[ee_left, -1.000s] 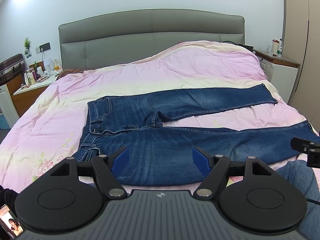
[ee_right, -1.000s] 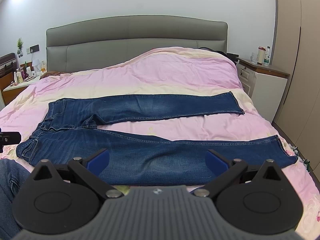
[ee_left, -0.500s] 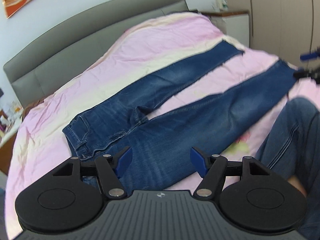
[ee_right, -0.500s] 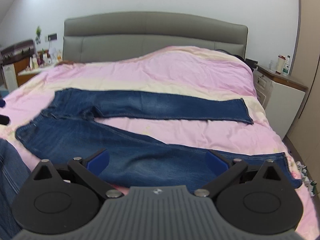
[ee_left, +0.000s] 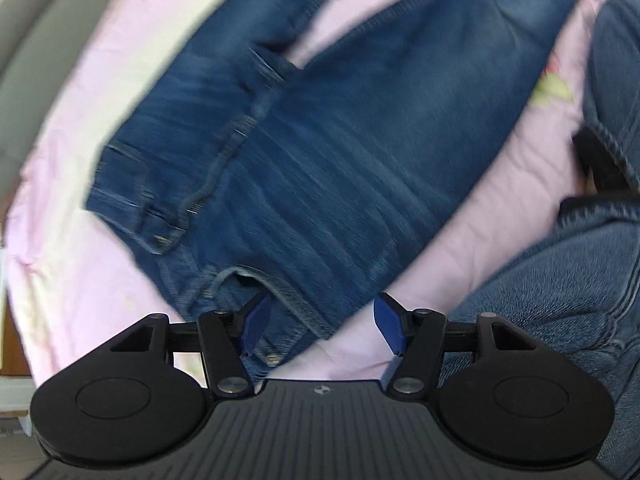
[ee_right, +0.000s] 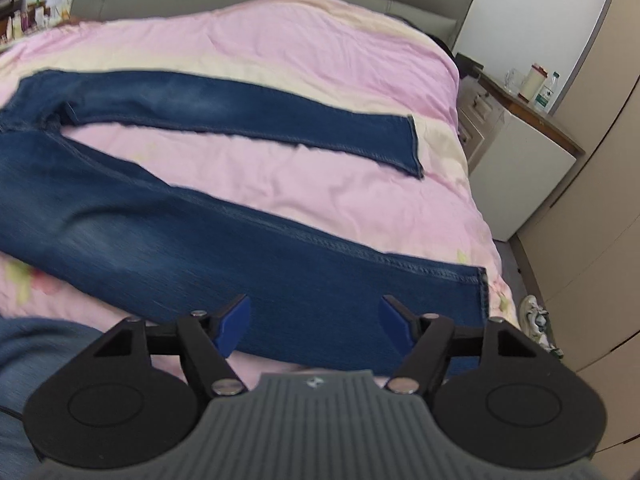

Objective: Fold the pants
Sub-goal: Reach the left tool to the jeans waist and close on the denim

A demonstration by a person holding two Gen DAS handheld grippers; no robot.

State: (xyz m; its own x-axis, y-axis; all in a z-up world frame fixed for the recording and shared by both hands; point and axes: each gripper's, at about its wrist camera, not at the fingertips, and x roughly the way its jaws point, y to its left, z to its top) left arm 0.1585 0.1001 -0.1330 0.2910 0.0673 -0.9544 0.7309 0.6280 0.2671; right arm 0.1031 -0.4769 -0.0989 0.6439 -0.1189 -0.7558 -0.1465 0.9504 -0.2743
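No brand or wording can be read anywhere here; the small emblem on each gripper body is too tiny to make out, and the bottle labels on the bedside cabinet (ee_right: 516,148) far to the right of your right gripper are only a blur.

Your left gripper (ee_left: 320,326) points steeply down over the waist end of the pants (ee_left: 320,140). Its blue pads stand apart and have just been closing in; the waistband corner, with a metal rivet showing, lies under and just beside the left pad, but neither pad presses the cloth. Ahead of it the dark blue denim spreads flat, faded in pale streaks on the thigh, the fly seam and belt loops visible though smeared by motion. To its right is your own leg (ee_left: 560,280) in lighter jeans.

Your right gripper (ee_right: 316,326) hovers over the near leg close to its hem (ee_right: 484,292), pads apart and also just narrowing, the denim below them untouched. The legs lie splayed in a V on the pink bedspread (ee_right: 300,40), the far leg ahead, stitching clear along the seams.
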